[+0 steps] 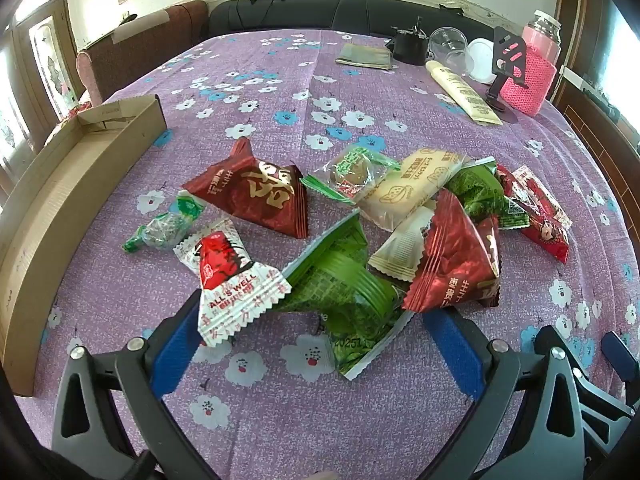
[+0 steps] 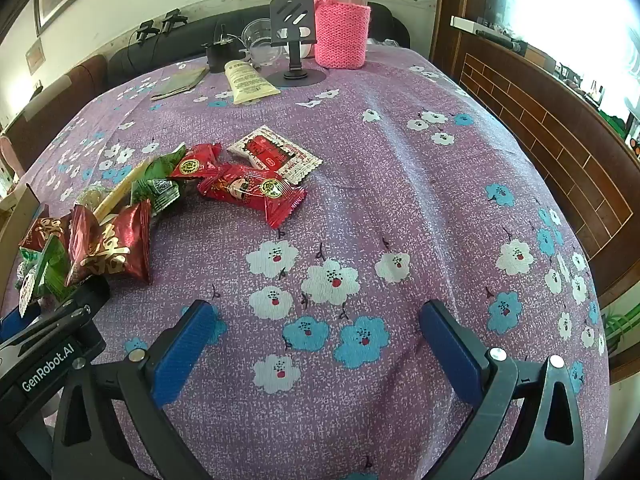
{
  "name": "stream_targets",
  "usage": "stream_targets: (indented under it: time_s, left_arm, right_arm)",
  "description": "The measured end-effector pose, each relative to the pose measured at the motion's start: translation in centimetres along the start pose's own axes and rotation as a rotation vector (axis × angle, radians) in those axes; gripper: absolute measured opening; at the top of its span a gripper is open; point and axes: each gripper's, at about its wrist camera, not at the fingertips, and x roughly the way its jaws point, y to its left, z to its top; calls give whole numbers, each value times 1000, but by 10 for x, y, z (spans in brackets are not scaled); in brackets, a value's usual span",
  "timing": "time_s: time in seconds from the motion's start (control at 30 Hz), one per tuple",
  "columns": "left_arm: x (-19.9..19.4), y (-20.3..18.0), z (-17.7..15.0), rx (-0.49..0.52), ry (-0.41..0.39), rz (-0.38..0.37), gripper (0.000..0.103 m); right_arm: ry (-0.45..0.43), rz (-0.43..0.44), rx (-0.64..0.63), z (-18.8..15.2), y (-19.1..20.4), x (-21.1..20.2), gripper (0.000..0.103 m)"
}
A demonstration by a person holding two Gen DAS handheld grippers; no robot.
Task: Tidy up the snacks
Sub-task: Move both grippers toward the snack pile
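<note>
Snack pile at left gripper, right gripper over bare cloth

Snack packets lie in a loose heap on the purple floral tablecloth. The left gripper hangs low over the near edge of the heap with its blue-padded fingers spread wide and nothing clamped. Between the fingers lies a crumpled green foil packet. A white-and-red sawtooth-edged candy wrapper overlaps the left finger tip, and a dark red pyramid-shaped foil packet sits just beyond the right finger tip; whether either touches a pad cannot be told.

Further into the heap lie a second dark red pyramid packet, a beige cracker packet, a clear green-edged pastry packet and a small green twist-wrapped candy. A shallow brown cardboard tray stands on the cloth to the left of the heap, apart from it.

The right gripper is held over bare cloth, fingers wide apart and empty. The heap lies ahead and to its left, with a red flat snack packet and a white-and-red flat packet at its near edge. A pink flask in a knitted sleeve stands at the far side of the table.
</note>
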Motion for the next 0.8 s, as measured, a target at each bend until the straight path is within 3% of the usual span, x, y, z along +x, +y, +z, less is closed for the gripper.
stream_targets:
  time_s: [0.3,0.8]
  left_arm:
    - [0,0,0,-5,2,2,103]
    - [0,4,4,77,100,-51,103]
  right_arm:
    - [0,1,1,0,0,0,103]
    - [18,26,-28,1,-2,0,103]
